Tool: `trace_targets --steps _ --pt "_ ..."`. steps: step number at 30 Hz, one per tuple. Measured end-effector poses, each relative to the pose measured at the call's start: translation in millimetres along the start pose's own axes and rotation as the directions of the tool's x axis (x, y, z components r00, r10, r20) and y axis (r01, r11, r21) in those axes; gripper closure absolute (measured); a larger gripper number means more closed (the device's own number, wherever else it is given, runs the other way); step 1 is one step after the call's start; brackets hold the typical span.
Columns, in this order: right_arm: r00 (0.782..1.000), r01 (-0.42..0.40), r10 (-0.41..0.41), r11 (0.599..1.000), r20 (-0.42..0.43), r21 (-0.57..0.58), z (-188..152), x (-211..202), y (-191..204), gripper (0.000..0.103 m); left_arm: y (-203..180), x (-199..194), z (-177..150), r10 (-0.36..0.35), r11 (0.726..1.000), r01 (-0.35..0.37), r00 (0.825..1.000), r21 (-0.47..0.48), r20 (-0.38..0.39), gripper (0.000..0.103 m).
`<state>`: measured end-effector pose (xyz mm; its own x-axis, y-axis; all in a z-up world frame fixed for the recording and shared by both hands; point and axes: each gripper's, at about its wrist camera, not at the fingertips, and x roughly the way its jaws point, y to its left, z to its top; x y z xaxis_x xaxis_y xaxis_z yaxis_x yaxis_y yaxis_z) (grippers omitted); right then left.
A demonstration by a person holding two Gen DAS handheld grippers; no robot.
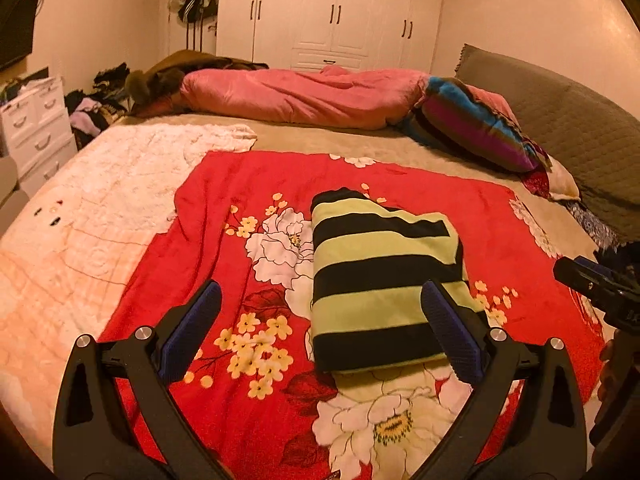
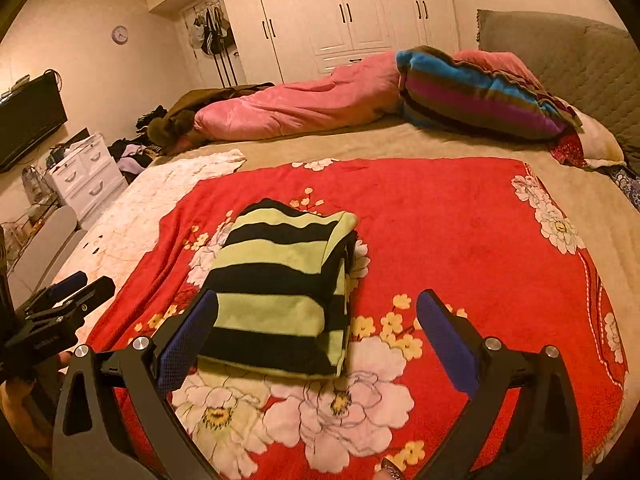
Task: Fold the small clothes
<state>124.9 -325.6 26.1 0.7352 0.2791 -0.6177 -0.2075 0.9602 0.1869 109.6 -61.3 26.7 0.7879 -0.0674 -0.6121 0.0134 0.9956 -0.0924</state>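
Note:
A small garment with black and pale green stripes point(image 1: 380, 276) lies folded into a compact rectangle on the red floral blanket point(image 1: 248, 192). My left gripper point(image 1: 322, 294) hovers open just in front of it, its right blue pad point(image 1: 452, 328) overlapping the garment's near right corner. In the right wrist view the same folded garment point(image 2: 280, 280) sits left of centre, and my right gripper point(image 2: 318, 302) is open, its left pad point(image 2: 188, 336) over the garment's near left edge. Neither gripper holds anything. The right gripper's body point(image 1: 600, 292) shows at the left view's right edge.
The red blanket point(image 2: 440, 240) covers a beige bed point(image 2: 360, 140). A rolled pink quilt point(image 1: 300, 96) and striped pillow point(image 1: 476, 132) lie at the far side, by a grey headboard point(image 1: 560, 112). A white quilted cover point(image 1: 100, 208) is at left. Drawers point(image 1: 36, 124) and wardrobes point(image 1: 332, 12) stand beyond.

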Motion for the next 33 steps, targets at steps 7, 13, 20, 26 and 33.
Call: trace_targets --steps 7,13,20,26,33 --pt "1.000 -0.013 0.013 1.000 0.014 0.005 -17.2 -31.3 5.5 0.004 -6.7 -32.5 -14.9 -0.013 1.000 0.013 1.000 0.027 0.014 0.009" --pt "1.000 -0.010 0.010 1.000 0.017 -0.011 -32.6 -53.4 15.3 0.004 -6.7 -51.7 -28.7 -0.032 0.999 0.032 0.999 0.029 0.007 0.009" --pt "1.000 0.016 -0.016 1.000 -0.009 -0.023 -52.3 -61.5 20.5 0.004 0.4 -64.5 -47.5 -0.037 0.999 0.037 0.999 0.022 -0.032 0.009" --pt "0.998 0.038 -0.039 0.999 -0.055 -0.016 -77.8 -64.3 27.0 0.004 3.0 -68.9 -66.8 -0.051 0.998 0.053 0.995 0.020 -0.085 0.009" --pt "0.993 0.054 -0.055 0.998 -0.101 -0.020 -97.7 -58.2 32.7 0.004 8.1 -64.7 -85.2 -0.056 0.998 0.057 0.989 0.000 -0.135 0.009"
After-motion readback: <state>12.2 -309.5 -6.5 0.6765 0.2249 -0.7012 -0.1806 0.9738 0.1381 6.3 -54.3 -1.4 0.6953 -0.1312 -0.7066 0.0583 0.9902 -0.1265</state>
